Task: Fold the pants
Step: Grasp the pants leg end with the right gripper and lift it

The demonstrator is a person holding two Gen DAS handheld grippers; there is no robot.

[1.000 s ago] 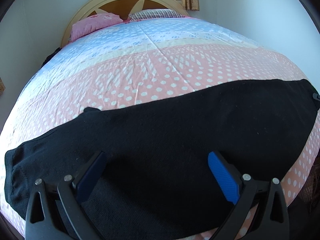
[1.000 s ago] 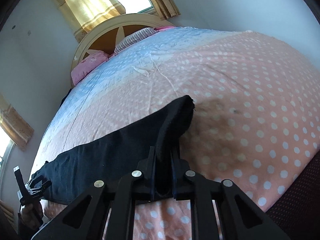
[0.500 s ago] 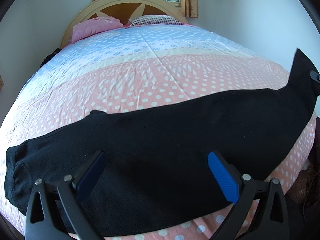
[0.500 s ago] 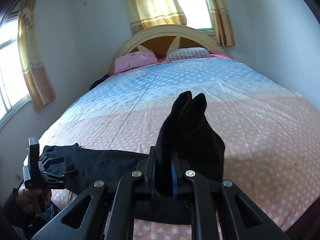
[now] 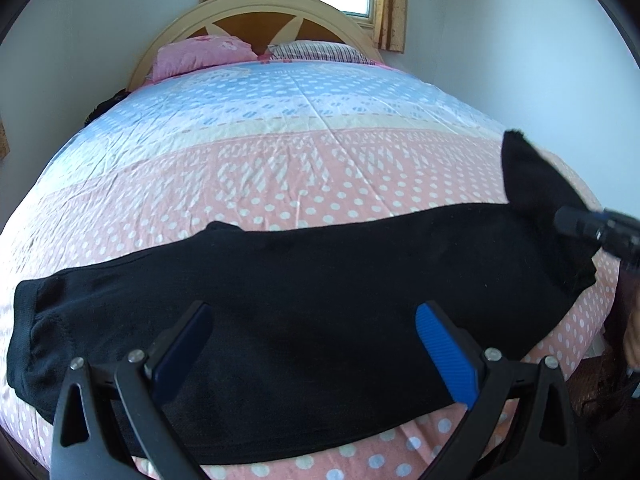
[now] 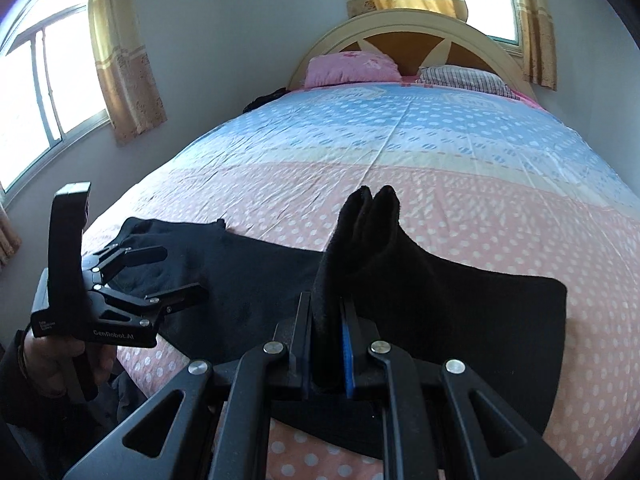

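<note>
Right gripper (image 6: 326, 344) is clamped tight on the leg end of the black pants (image 5: 304, 280), and that pinched bit pokes up past the blue pads (image 6: 347, 354) in two little peaks. Left gripper (image 5: 312, 344) has its jaws spread wide with nothing in them, hovering above the waist end; in the right wrist view you can see a hand (image 6: 60, 364) gripping its handle off the bed's near left corner.

Pants lie stretched across the foot of the bed (image 5: 280, 168), close to the near edge, on a dotted sheet that goes pink up front and blue farther back. Loads of bare sheet beyond them to work with. White walls sit close on both sides.

Count: one pair of pants, two pillows, a pink one (image 6: 352, 66) and a striped one (image 6: 464, 78), one arched headboard (image 6: 404, 28), two windows with yellow curtains (image 6: 128, 60).
</note>
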